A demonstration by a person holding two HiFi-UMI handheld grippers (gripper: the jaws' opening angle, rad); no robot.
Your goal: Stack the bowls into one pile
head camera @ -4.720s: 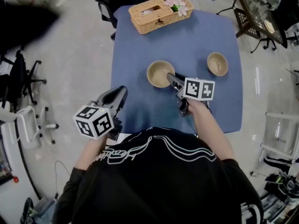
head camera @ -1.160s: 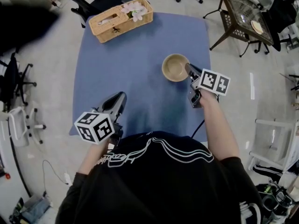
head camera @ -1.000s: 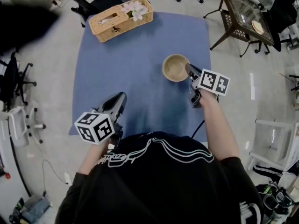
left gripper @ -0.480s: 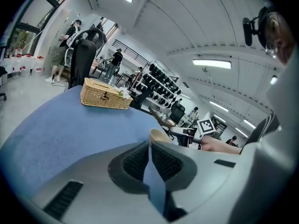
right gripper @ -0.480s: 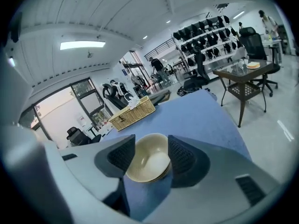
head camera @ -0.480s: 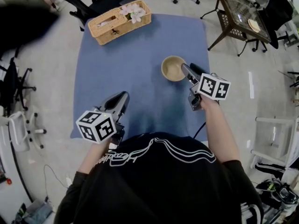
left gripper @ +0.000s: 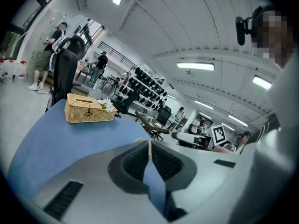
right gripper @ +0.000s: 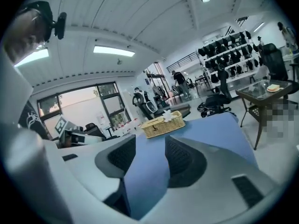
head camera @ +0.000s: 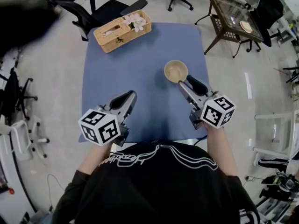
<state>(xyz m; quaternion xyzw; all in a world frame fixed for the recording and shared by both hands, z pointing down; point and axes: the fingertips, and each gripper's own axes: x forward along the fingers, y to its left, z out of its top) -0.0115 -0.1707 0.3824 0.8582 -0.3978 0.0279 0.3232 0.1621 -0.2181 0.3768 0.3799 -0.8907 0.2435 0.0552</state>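
On the blue table stands a single tan pile of bowls, right of centre; from above it reads as one bowl. My right gripper hovers just in front of the pile and apart from it. Its jaws are opening and only blue table shows between them. My left gripper is held over the table's near left part with its jaws shut on nothing. The bowls do not show clearly in either gripper view.
A wicker basket with a white flower sits at the table's far left corner, also seen as a basket and a basket. Office chairs and a small glass-topped side table stand around the table.
The two bowls seen apart at first now form one pile. My right gripper has opened, let go of the pile's rim and drawn back and up. My left gripper has risen a little.
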